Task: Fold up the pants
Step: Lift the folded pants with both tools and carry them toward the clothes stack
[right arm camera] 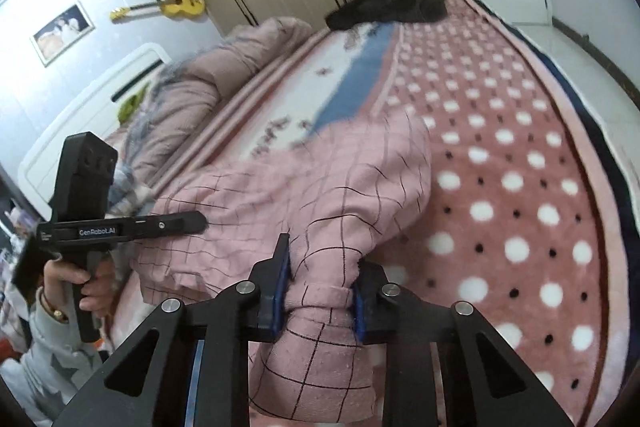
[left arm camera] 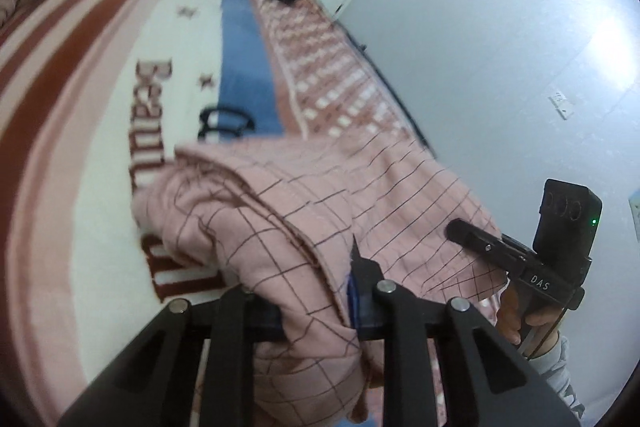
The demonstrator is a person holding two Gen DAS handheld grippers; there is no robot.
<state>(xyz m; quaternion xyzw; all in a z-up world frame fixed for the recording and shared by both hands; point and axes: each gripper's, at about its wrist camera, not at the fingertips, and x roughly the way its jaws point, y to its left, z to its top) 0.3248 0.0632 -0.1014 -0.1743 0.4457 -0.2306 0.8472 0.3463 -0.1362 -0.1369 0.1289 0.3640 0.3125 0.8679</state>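
Note:
The pants are pink with a dark grid pattern, bunched and lifted over the bed. My left gripper is shut on a fold of the pants, and the cloth drapes over its left finger and hides it. My right gripper is shut on a gathered edge of the pants, which hangs down between its blue-padded fingers. The right gripper also shows in the left wrist view, touching the cloth's right edge. The left gripper shows in the right wrist view, at the cloth's left edge.
The bed is covered by a pink blanket with white dots and a striped lettered blanket. A dark garment lies at the far end. A pink quilt is piled by the headboard. Black glasses lie on the bed.

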